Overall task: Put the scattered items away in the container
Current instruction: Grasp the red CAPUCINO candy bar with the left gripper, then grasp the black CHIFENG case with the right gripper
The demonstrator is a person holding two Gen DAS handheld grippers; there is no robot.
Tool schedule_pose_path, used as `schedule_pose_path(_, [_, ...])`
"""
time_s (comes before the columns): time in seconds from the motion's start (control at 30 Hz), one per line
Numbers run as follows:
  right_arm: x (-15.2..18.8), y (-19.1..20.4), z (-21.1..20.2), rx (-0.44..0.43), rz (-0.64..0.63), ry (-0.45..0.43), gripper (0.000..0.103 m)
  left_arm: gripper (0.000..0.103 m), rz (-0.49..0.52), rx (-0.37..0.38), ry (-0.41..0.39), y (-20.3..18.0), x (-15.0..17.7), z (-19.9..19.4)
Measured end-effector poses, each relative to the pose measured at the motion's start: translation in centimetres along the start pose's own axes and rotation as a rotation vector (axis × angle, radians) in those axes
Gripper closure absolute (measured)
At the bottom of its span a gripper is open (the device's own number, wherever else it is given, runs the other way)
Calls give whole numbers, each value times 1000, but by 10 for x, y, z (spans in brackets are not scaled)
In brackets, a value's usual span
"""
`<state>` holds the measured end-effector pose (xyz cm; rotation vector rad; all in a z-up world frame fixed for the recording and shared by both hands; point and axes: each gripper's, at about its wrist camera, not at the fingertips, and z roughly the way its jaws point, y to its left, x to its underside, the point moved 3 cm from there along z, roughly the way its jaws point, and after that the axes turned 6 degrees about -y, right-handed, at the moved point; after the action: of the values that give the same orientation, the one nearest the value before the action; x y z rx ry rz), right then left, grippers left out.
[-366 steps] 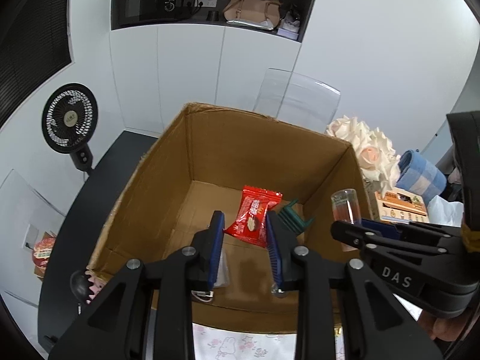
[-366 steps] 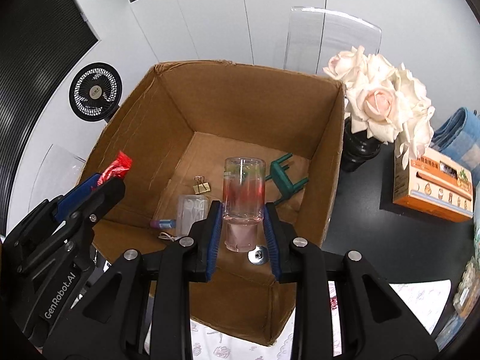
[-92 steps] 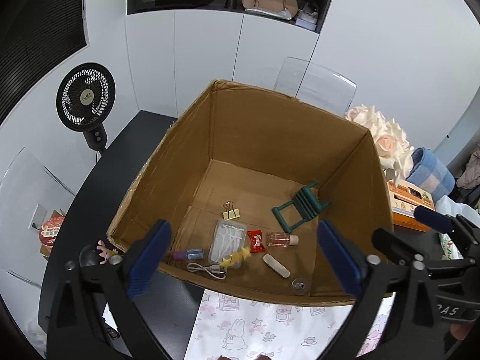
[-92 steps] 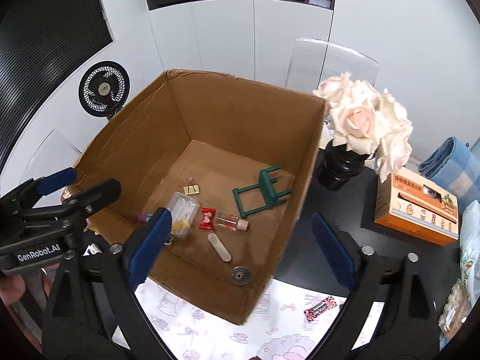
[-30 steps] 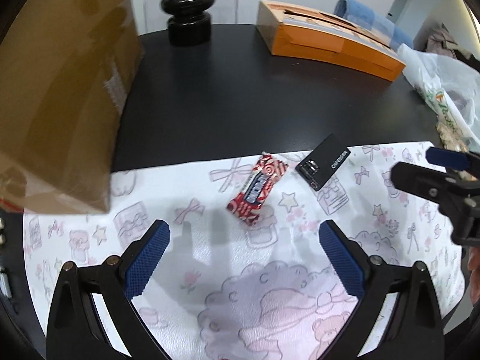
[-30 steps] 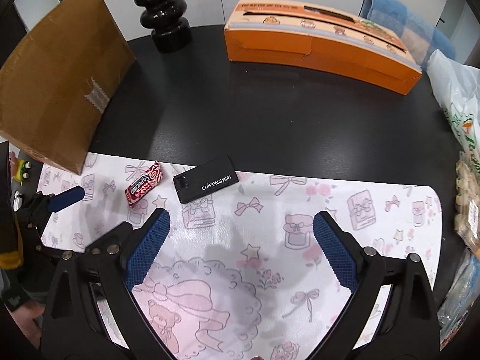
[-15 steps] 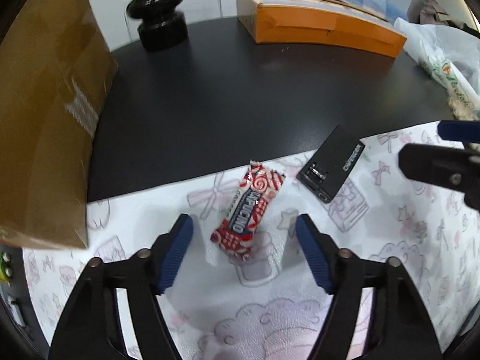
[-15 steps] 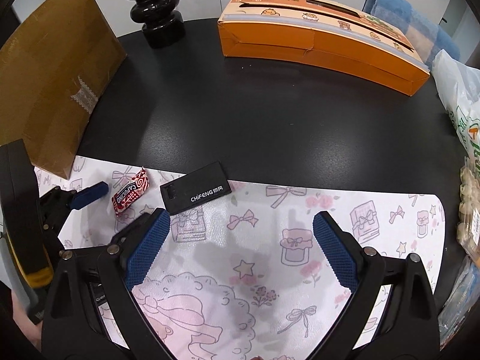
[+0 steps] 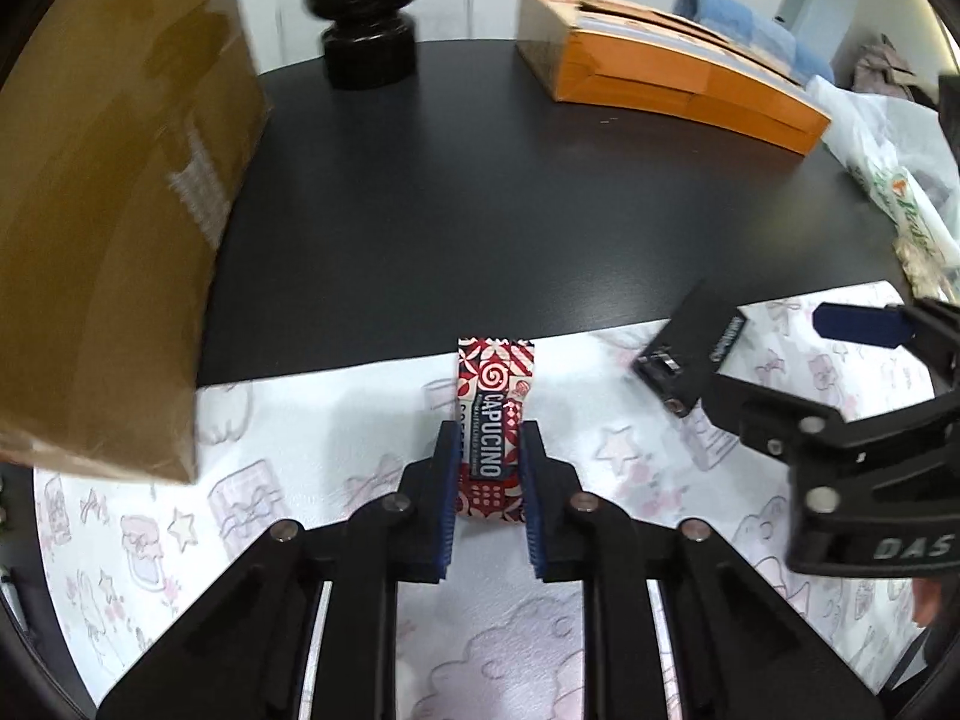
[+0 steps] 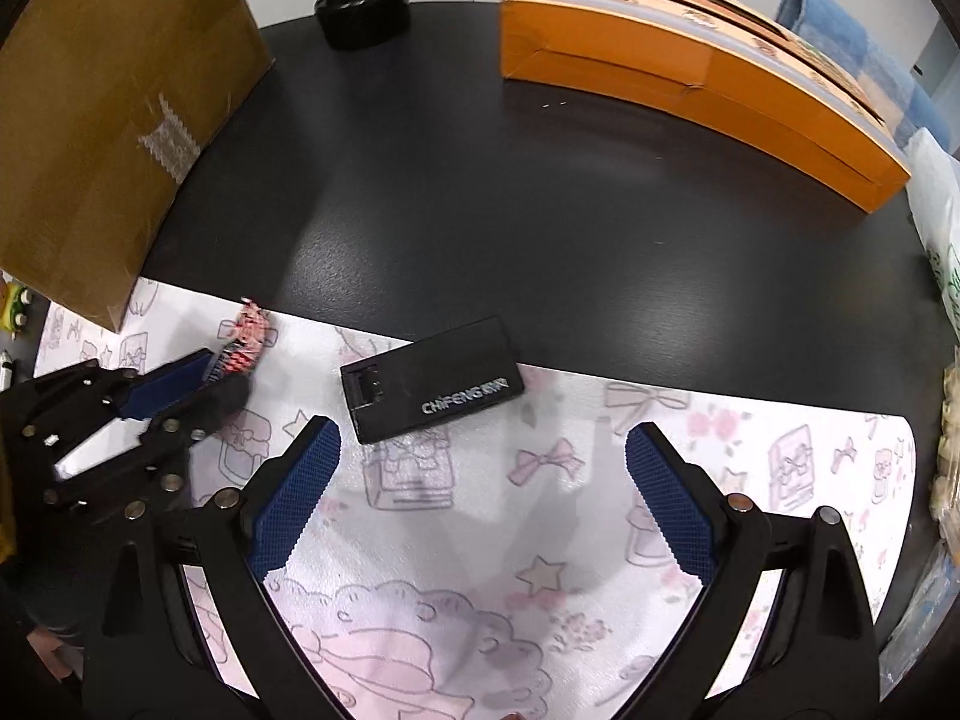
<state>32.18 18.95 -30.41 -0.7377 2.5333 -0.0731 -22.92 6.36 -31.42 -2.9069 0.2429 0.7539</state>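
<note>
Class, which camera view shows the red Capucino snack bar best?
The left wrist view: the Capucino snack bar sits central, label readable, between the left gripper's closed jaws. The right wrist view shows only its blurred end at the edge.

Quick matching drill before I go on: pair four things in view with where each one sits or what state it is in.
Things:
1. red snack packet
2. black device
3. orange box
4. right gripper

States:
A. open, holding nothing
B. far side of the black table
C. lying free, half on the patterned mat
D. clamped between the blue pads of the left gripper

Pairs: 1-D, 2-C, 3-B, 4-A
</note>
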Motion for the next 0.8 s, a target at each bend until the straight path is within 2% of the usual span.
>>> schedule_pose_path(0.1, [1, 7, 9, 30, -33, 11, 6, 85, -32, -11, 3, 13, 1, -2])
schedule_pose_path(0.23, [-1, 10, 9, 28, -33, 8, 10, 85, -49, -17, 13, 21, 3, -3])
schedule_pose_path(0.33, [-2, 12, 9, 26, -32, 5, 27, 85, -36, -21, 14, 20, 4, -4])
schedule_pose_path(0.37, [-2, 13, 9, 26, -32, 4, 38, 85, -34, -21, 15, 19, 5, -5])
schedule_pose_path(0.4, [-2, 13, 9, 25, -32, 3, 55, 85, -36, -21, 17, 19, 6, -5])
schedule_pose_path(0.43, [-2, 14, 9, 25, -31, 2, 64, 85, -38, -19, 19, 20, 6, -6])
schedule_pose_path(0.5, [-3, 15, 9, 23, -31, 0, 99, 85, -45, -14, 21, 20, 6, -6])
schedule_pose_path(0.67, [-2, 12, 8, -4, -11, 11, 103, 85, -66, -8, 26, 23, 8, -8])
schedule_pose_path(0.8, [-1, 4, 1, -13, 24, 1, 100, 85, -75, -10, 24, 24, 9, -10])
